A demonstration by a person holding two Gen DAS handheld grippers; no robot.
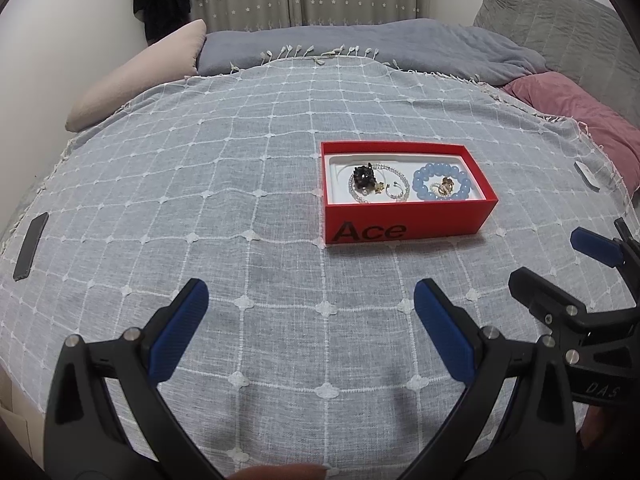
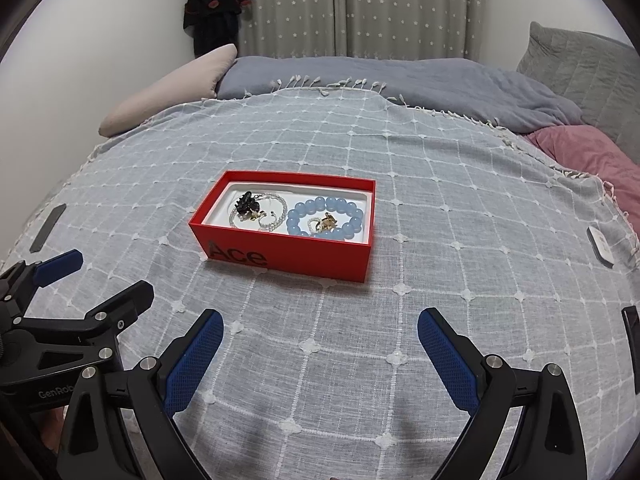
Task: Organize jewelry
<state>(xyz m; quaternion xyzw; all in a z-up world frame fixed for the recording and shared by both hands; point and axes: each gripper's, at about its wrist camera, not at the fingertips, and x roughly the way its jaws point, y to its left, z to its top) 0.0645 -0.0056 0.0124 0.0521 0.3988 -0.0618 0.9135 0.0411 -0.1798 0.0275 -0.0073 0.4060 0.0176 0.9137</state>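
A red box (image 1: 404,220) marked "Ace" sits on the grey checked bedspread, seen also in the right wrist view (image 2: 280,252). Its white tray holds a blue bead bracelet (image 1: 424,196) (image 2: 298,216), a gold ring piece (image 1: 442,188) (image 2: 326,222) inside the bracelet, a clear bead bracelet (image 1: 400,184) (image 2: 276,208) and a black hair clip (image 1: 364,176) (image 2: 246,202). My left gripper (image 1: 312,304) is open and empty, well in front of the box. My right gripper (image 2: 320,332) is open and empty, also in front of it.
A dark phone (image 1: 30,246) (image 2: 48,228) lies at the bedspread's left edge. A white-faced small device (image 2: 600,246) (image 1: 586,176) lies at the right, with a dark object (image 2: 632,332) nearer. Pillows and a blanket (image 1: 360,44) lie beyond.
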